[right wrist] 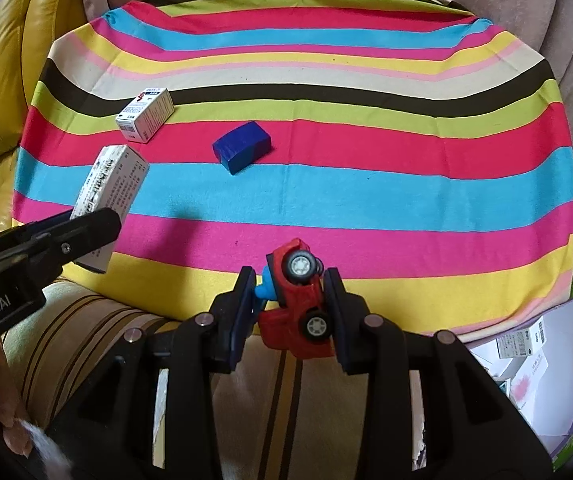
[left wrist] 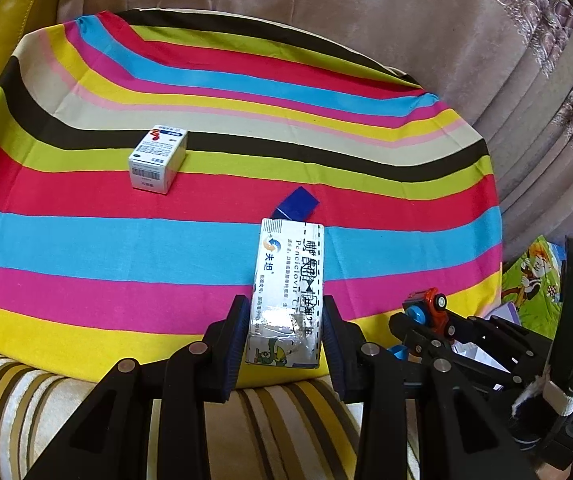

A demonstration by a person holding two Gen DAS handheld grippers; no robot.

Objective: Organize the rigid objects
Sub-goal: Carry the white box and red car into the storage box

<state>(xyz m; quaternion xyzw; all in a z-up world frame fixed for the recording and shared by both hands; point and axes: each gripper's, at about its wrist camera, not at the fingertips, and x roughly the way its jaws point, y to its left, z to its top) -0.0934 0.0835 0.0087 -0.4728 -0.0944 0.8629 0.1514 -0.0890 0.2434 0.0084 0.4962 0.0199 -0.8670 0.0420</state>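
Note:
My left gripper (left wrist: pixel 283 334) is shut on a long white medicine carton (left wrist: pixel 288 280) and holds it above the striped cushion's near edge; the carton also shows in the right wrist view (right wrist: pixel 110 190). My right gripper (right wrist: pixel 292 300) is shut on a red toy car (right wrist: pixel 298 296), tipped on its side with wheels facing up; the car also shows in the left wrist view (left wrist: pixel 430 306). A small white medicine box (left wrist: pixel 158 158) (right wrist: pixel 145 114) and a blue block (left wrist: pixel 296 203) (right wrist: pixel 242 146) lie on the cushion.
The striped cushion (left wrist: pixel 86 240) (right wrist: pixel 406 184) rests on a sofa with a beige fabric back and yellow leather (right wrist: pixel 2 60) at left. At right, an open white box (right wrist: pixel 534 364) holds small cartons on a green cartoon mat.

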